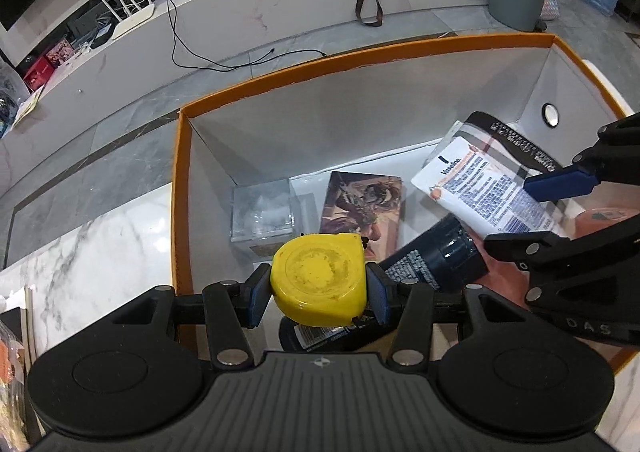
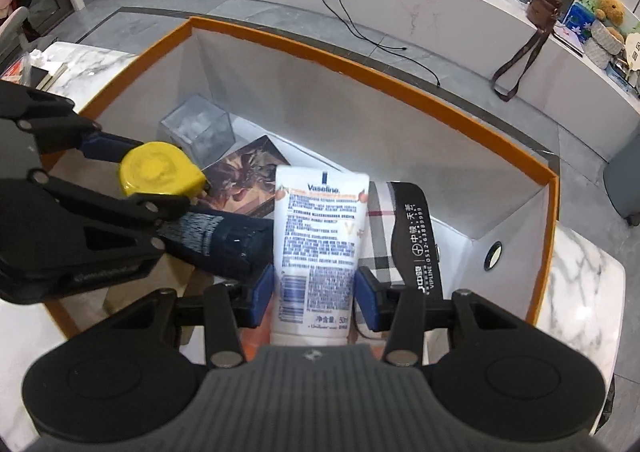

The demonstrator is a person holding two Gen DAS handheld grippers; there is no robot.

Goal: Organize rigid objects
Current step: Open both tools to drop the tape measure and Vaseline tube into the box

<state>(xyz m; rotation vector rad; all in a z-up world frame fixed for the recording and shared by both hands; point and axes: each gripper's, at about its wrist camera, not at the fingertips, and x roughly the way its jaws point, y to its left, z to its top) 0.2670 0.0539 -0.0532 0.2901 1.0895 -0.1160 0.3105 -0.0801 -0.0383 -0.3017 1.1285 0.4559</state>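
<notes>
Left jaws: the left gripper clamps a yellow plastic tape measure between its blue pads, one pad against each side of the case.
Right jaws: the right gripper grips a white Vaseline tube printed with blue text, near its lower end; the crimped end points away from the camera.
Tape measure position: held above the near left part of the open box, over its contents.
Tube position: held above the right half of the box, tilted over a dark cylinder.
Box: an orange-rimmed cardboard box with white inner walls stands on a white marble worktop.
Box contents: a clear plastic cube case in the far left corner; an illustrated flat card box just beside it; a dark blue cylindrical bottle lying on its side; a plaid-patterned package with a black band at the right.
Surroundings: a black cable trails across the grey tiled floor beyond the box.
</notes>
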